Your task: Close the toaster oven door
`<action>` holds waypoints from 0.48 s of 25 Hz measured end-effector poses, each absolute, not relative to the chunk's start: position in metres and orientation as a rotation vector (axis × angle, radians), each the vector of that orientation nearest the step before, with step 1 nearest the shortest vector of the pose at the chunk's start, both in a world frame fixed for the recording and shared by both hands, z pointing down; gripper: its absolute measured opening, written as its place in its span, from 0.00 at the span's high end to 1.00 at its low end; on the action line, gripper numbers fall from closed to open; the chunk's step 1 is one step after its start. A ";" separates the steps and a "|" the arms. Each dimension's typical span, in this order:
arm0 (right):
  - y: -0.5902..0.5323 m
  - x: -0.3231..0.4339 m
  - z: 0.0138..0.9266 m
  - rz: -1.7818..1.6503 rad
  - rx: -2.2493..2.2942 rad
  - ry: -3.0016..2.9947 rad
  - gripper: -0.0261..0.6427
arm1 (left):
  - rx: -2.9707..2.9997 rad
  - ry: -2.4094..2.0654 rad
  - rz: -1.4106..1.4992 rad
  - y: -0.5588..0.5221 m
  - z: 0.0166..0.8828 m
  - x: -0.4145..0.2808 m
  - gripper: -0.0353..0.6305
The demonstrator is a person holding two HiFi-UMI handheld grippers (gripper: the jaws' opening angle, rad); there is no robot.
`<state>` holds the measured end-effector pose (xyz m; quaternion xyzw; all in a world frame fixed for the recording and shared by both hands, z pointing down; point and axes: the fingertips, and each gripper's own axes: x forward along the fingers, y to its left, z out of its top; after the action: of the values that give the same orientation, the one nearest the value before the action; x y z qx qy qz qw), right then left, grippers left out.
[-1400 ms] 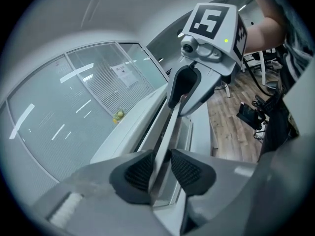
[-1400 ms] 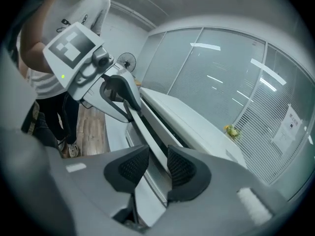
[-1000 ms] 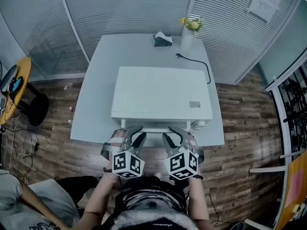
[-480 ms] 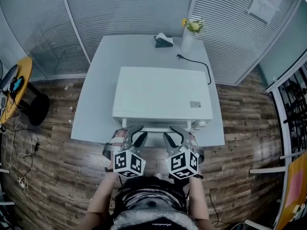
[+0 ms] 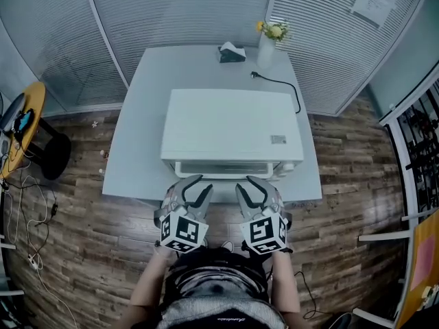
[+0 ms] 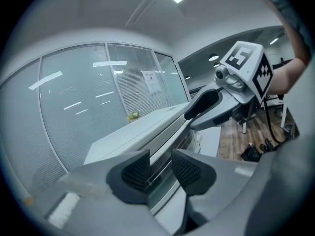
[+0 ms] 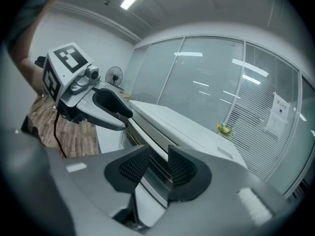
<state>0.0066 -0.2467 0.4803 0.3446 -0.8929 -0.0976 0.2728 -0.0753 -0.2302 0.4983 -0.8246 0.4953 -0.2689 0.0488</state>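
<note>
The toaster oven (image 5: 232, 125) stands at the middle of the white table (image 5: 137, 149), with its front facing the near edge. Its door (image 5: 226, 170) is a narrow strip along the near face, standing upright against the body. No view shows whether it is fully seated. The left gripper (image 5: 192, 192) and the right gripper (image 5: 251, 192) are held side by side just off the near table edge. Both point at the door, left of centre and right of centre respectively. Each carries its marker cube (image 5: 184, 232) at the near end. In the left gripper view, the left gripper (image 6: 160, 167) has its ribbed pads (image 6: 137, 171) apart and opening. Nothing is pressed between them, and the door's handle bar and glass show through the gap, beyond the tips. The right gripper (image 6: 216, 107) appears there at the upper right, close to the oven front. In the right gripper view, the right gripper (image 7: 158, 167) has its pads (image 7: 181, 168) apart and closing. They grip nothing, and the oven front is again visible through the gap. The left gripper (image 7: 106, 107) sits at the left of that view, near the oven (image 7: 182, 124). At the far end of the table stand a tissue box (image 5: 232, 52) and a vase of yellow flowers (image 5: 269, 43). A black power cord (image 5: 281, 86) lies behind the oven's right corner.
</note>
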 end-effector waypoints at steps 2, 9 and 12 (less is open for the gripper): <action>-0.243 0.009 0.481 -0.239 0.940 -2.418 0.80 | -2.555 1.539 -0.779 -0.225 0.500 -0.075 0.75; -0.230 0.014 0.487 -0.138 0.980 -2.456 0.81 | -2.685 1.582 -0.660 -0.210 0.502 -0.066 0.75; -0.224 0.013 0.484 -0.062 1.003 -2.509 0.86 | -2.710 1.558 -0.587 -0.206 0.489 -0.058 0.84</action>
<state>0.0130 -0.2239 0.4842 0.3623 -0.9060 -0.0223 0.2178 -0.0583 -0.2064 0.4887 -0.8519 0.4898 -0.1844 -0.0197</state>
